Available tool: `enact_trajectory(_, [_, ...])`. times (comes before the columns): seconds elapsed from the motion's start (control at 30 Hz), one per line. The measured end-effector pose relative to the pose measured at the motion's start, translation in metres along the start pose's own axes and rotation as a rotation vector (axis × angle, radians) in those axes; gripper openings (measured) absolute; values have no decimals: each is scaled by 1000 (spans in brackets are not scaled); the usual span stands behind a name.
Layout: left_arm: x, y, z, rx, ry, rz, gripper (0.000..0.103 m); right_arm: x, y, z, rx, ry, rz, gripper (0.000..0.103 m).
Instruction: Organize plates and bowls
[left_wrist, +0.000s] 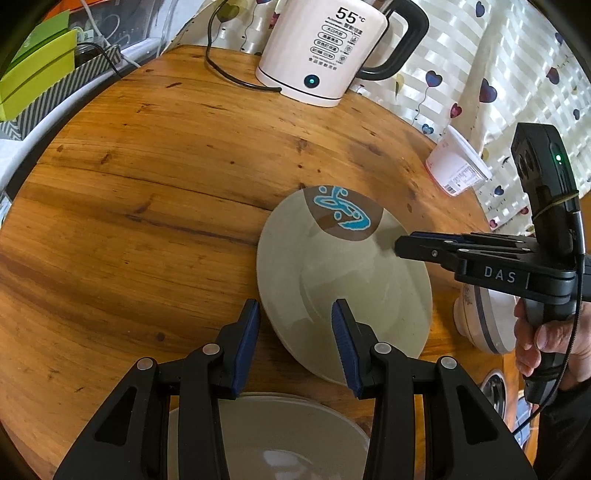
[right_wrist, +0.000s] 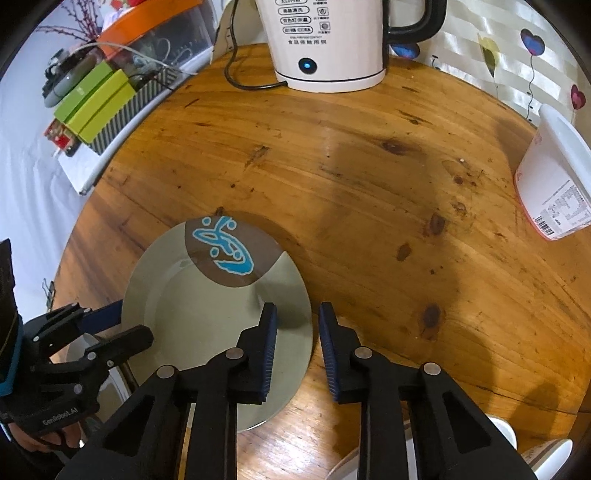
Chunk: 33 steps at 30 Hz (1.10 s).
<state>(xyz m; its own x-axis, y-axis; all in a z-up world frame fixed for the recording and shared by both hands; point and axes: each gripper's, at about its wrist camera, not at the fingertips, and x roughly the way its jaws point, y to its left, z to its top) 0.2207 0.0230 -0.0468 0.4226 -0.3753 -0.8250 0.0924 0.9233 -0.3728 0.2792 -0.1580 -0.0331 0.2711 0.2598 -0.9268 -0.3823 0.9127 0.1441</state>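
Note:
A grey plate (left_wrist: 332, 266) (right_wrist: 192, 314) with a blue fish drawing lies on the round wooden table (left_wrist: 147, 184). My left gripper (left_wrist: 297, 325) is open and straddles the plate's near-left rim, one pad outside the edge and one over the plate. Its lower finger is hidden behind the rim in the right wrist view, where the left gripper (right_wrist: 129, 328) reaches in from the left. My right gripper (right_wrist: 297, 332) (left_wrist: 400, 245) straddles the opposite rim with its jaws narrow. A small gap shows beside each pad, so it is open. More grey plates (left_wrist: 266, 435) lie stacked below my left gripper.
A white electric kettle (left_wrist: 325, 51) with its cord stands at the table's far edge. A white tub (right_wrist: 554, 184) lies at the right edge. Bowls (left_wrist: 480, 325) sit under the right hand, with white bowls (right_wrist: 502, 432) near the front. Green boxes (left_wrist: 33, 81) lie off the table's left.

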Motion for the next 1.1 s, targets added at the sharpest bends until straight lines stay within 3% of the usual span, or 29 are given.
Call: enact_trajectory(1.1, [-21,-3,0,6,-54,17,38,-14,14,1,0,-33,5,20])
